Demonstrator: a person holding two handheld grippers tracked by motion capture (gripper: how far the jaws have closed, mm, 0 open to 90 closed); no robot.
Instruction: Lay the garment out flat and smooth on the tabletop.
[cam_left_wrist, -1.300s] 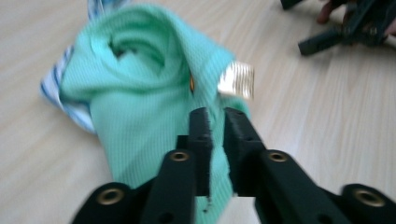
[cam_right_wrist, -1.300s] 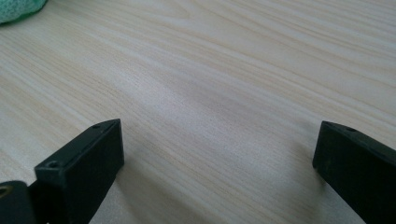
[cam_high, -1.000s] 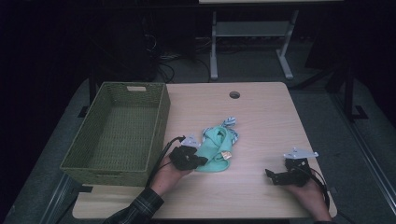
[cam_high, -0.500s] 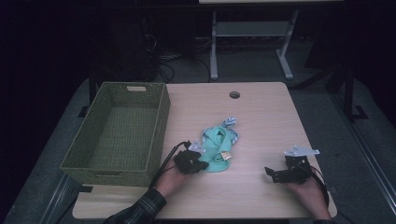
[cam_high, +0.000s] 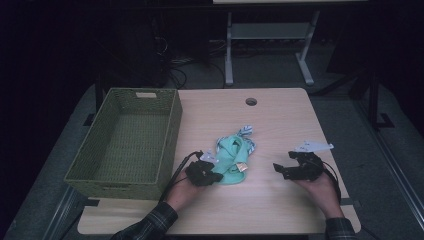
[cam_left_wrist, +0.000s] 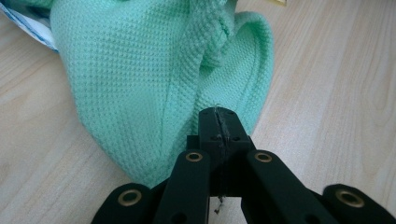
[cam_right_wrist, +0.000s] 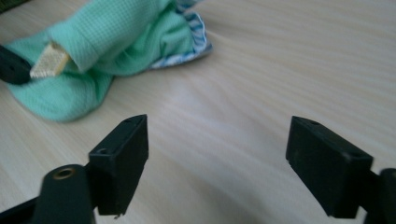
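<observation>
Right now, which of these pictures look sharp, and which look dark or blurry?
High view: dim, room beyond the light wooden table nearly black. Left gripper view: bright, mint-green waffle-knit cloth crisp. Right gripper view: the cloth and tabletop look soft.

A pale wooden table (cam_high: 280, 125) stands on grey floor (cam_high: 350, 115) (room behind dark), a white-legged stand (cam_high: 265, 35) beyond.
</observation>
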